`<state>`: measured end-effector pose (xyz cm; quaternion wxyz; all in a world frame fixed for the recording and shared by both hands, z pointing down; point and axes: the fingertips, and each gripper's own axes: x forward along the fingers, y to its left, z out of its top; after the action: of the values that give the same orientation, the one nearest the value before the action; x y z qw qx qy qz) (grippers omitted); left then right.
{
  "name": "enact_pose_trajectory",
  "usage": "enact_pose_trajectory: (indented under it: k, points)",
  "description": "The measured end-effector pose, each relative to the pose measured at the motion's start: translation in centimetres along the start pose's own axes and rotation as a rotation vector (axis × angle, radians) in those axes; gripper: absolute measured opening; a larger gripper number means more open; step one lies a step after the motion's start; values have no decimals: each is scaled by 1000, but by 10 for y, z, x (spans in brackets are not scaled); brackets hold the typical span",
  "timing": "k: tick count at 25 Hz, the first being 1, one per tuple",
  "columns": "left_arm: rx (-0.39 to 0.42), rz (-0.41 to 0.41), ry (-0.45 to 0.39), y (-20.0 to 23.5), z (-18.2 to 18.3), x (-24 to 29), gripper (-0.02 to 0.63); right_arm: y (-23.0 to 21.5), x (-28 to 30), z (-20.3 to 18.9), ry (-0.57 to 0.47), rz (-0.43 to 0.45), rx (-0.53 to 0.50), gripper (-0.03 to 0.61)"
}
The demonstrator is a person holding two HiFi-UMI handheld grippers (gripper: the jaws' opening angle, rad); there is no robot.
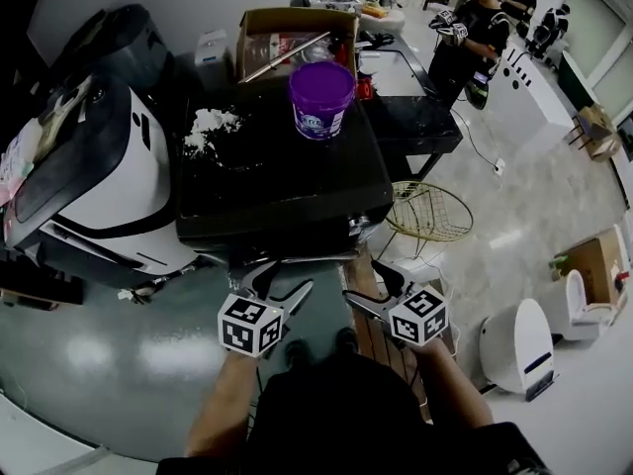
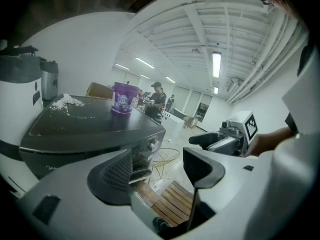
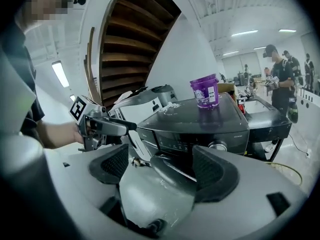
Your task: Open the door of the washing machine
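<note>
So the washing machine [image 1: 277, 186] fills the middle of the head view, dark top with a purple tub [image 1: 320, 97] on it. The person stands right at its near edge with both claws poking in under that edge. The door is on the front face, so from above you can't see it at all. It's tucked below the top, straight ahead of the claws. The left claw [image 1: 279, 283] has its jaws apart with nothing in them, and its own view mostly looks along the front, the machine's corner off to the left. The right claw [image 1: 374, 287] is gaping too, but its view has what looks like the rounded door [image 3: 175, 171] sitting right between the jaws, just under the control panel. It's not pinched as far as I can tell. I'd say the right one is closer and better lined up for the pull, and the door edge runs across its opening.
</note>
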<state>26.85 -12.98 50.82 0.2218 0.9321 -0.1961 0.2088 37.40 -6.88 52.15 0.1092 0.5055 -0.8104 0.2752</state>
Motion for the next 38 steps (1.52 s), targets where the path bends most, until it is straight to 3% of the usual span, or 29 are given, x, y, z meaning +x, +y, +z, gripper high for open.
enact_pose_trajectory:
  k: [10,15,23,29,38]
  points:
    - [-37,102,80,-15,-27,35,308,-39,20,-25,80,129,-46,394]
    - [-35,126,98,4,-36,57,303,-72,37,-28,123,103,-48,388]
    - [-81,139,134,51,-60,86,295,-105,96,-70,295,103,-88,380]
    - [-80,142,158,79,-78,102,291,-119,139,-107,420,124,-181,371]
    - [-103,127,194,92,-101,114,285,-153,179,-157,563,81,-260,343]
